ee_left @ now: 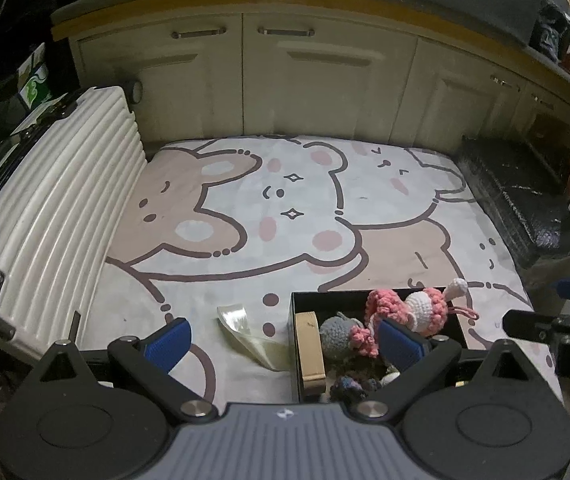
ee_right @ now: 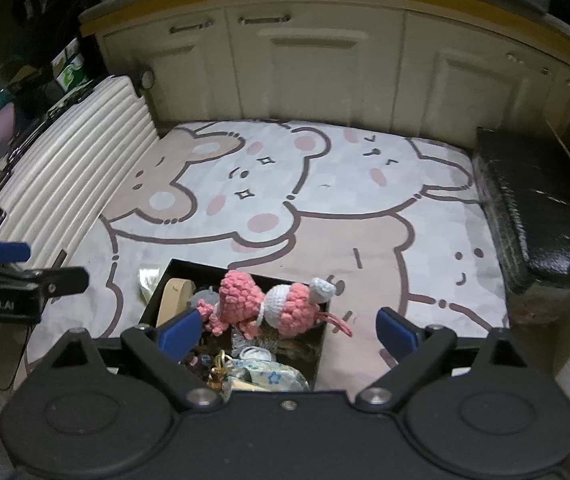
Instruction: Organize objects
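The right hand-held gripper (ee_right: 289,330) is hanging above a black box (ee_right: 157,292) with its blue pads spread wide and nothing between them. The left hand-held gripper (ee_left: 283,342) is likewise standing open and empty, hovering over the box's left side. Neither is touching anything.

The box is sitting on a mat (ee_right: 365,216) printed with cartoon bears, near its front edge. It is holding a pink and white crocheted doll (ee_right: 281,304), which is lying across the top and poking past the far rim, a grey crocheted toy (ee_left: 335,336), a wooden block (ee_left: 311,350) along the left wall, and a jumble of smaller items beneath, too tangled to name.

One thing is lying outside the box: a clear, curled plastic strip (ee_left: 249,334) on the mat, just beside the box's left wall.

Judging from this, the step in hand is the pause after a drop into the box. The strip looks like the last loose item. It is closest to the left gripper, so the next move probably calls for lowering that one and pinching the thin, slippery film.
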